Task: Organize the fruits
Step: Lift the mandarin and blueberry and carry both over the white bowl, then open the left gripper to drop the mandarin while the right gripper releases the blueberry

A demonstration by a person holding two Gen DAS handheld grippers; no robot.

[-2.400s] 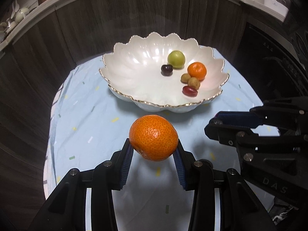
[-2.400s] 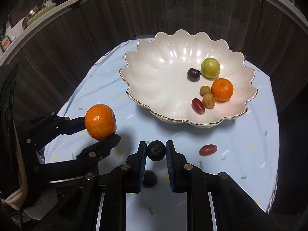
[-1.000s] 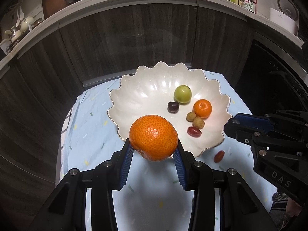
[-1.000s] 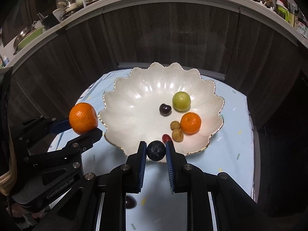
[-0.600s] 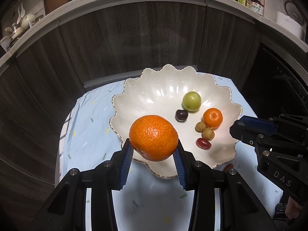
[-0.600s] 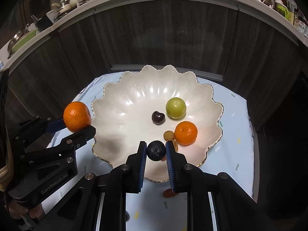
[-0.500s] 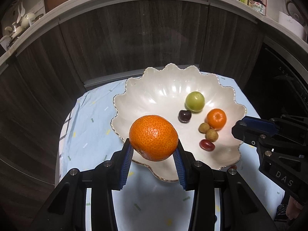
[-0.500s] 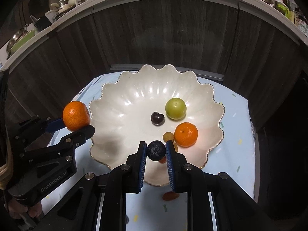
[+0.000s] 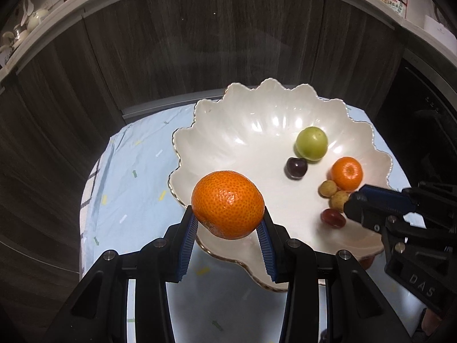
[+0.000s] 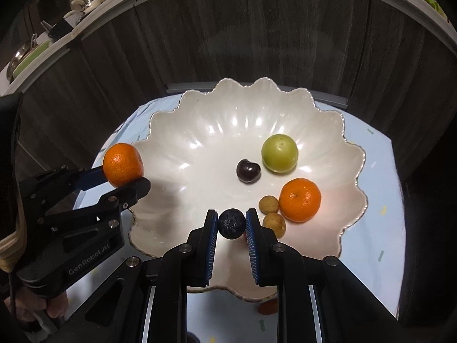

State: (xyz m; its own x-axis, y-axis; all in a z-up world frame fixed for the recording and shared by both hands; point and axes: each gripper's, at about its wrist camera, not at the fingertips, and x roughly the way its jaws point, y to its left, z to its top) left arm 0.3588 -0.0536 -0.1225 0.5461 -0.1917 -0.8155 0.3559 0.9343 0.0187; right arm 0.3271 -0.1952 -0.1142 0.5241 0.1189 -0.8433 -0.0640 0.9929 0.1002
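Note:
A white scalloped bowl [image 9: 251, 131] [image 10: 200, 131] with a gold rim stands on a pale blue cloth. Inside lie a green fruit [image 9: 311, 143] [image 10: 280, 153], a dark cherry [image 9: 297, 167] [image 10: 248, 170], a small mandarin [image 9: 346, 173] [image 10: 300, 199], two tan longans [image 9: 328, 187] [image 10: 268, 203] and a red grape [image 9: 332, 218]. My left gripper [image 9: 228, 223] is shut on a large mandarin [image 9: 227, 212] [image 10: 122, 164] over the bowl's near left rim. My right gripper [image 10: 231, 224] is shut on a small dark round fruit [image 10: 231, 223] above the bowl's near side.
Dark wood cabinet fronts [image 9: 200, 43] ring the small table, with a countertop of bottles and dishes above. A red fruit [image 10: 268, 306] lies on the cloth [image 9: 137, 171] just outside the bowl's near rim. A hand [image 10: 54, 308] holds the left gripper's handle.
Both grippers have moved forward and down toward the bowl, which now looks larger and nearer. Each keeps its fruit; the right gripper now hangs over the bowl's inside.

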